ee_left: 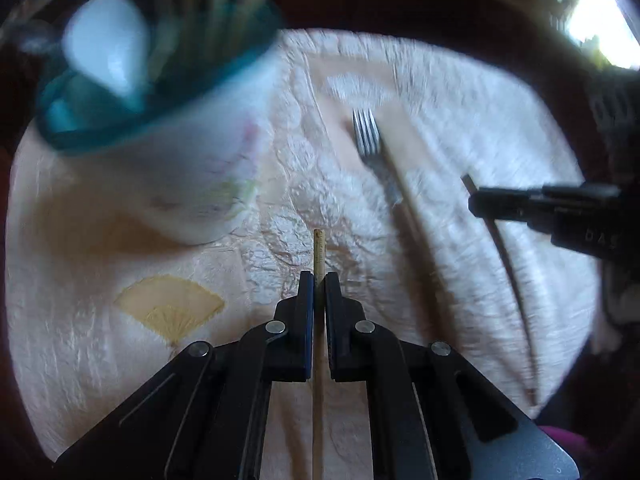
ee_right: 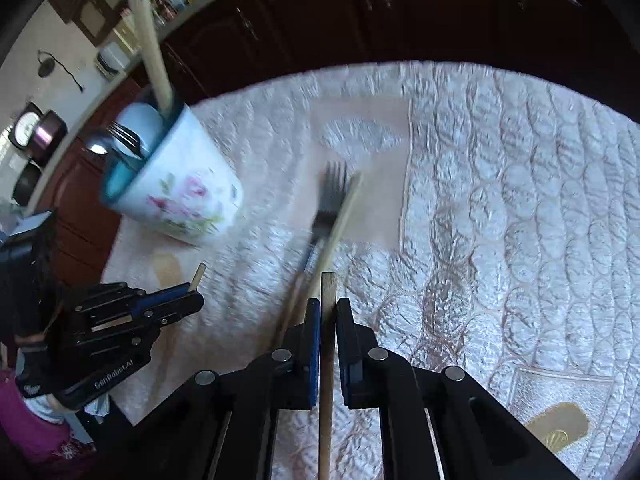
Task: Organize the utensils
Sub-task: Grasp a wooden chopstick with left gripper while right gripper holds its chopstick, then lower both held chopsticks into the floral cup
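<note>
A white floral cup with a blue rim (ee_right: 176, 188) stands on the cloth at the left and holds chopsticks, a fork and a white spoon; it also shows in the left wrist view (ee_left: 168, 120). A metal fork (ee_left: 370, 144) and a wooden chopstick (ee_left: 400, 168) lie side by side on the cloth; both also show in the right wrist view, the fork (ee_right: 330, 196) and the chopstick (ee_right: 340, 224). My left gripper (ee_left: 319, 280) is shut on a wooden chopstick (ee_left: 319, 248). My right gripper (ee_right: 328, 304) is shut on another wooden chopstick (ee_right: 328, 292).
A quilted white tablecloth (ee_right: 500, 200) with embroidered patches covers the table. Dark wooden cabinets (ee_right: 360, 12) stand behind it. A counter with a scale and pots is at the far left. The right gripper (ee_left: 560, 208) reaches in from the right of the left wrist view.
</note>
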A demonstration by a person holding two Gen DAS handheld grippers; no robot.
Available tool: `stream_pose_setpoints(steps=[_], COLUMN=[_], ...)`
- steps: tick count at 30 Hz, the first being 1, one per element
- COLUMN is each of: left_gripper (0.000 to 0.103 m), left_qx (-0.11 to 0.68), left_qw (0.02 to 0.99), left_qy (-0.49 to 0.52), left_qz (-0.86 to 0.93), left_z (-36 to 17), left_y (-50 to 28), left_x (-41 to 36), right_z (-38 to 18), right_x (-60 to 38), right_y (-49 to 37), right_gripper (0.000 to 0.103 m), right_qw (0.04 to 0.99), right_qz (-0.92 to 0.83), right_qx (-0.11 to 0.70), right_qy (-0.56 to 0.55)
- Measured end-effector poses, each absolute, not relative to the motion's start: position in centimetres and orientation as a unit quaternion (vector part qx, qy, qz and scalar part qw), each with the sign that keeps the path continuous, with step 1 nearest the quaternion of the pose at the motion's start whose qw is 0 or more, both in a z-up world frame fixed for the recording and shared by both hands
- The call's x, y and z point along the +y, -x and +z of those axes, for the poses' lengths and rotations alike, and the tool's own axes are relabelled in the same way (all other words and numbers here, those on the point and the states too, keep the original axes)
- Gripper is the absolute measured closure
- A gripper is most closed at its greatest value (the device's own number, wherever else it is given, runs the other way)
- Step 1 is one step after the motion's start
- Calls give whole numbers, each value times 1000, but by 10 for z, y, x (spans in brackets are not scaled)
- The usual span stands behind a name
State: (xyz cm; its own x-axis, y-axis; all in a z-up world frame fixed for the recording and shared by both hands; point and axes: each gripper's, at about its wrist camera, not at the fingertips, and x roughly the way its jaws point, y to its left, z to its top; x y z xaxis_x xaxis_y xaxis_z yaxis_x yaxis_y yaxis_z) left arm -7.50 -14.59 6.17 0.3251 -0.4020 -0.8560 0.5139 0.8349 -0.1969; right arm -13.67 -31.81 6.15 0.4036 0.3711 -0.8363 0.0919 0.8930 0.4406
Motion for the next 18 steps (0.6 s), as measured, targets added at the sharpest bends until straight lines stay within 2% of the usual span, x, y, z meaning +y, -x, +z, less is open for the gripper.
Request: stream_pose_setpoints(steps=[6,18], left_gripper=[99,99], left_qx=[463,381], left_qw=[835,873], left_qy=[8,56], left_qz=[-296,-300], left_z=[114,208], left_y=[87,121], left_x=[-104,-41], right_z=[124,226], right_x=[-328,-309], right_y=[151,158], right_gripper=[96,96], right_qw=[842,883], right_qz=[111,165], right_qx=[471,382], right_qy=[-238,-218])
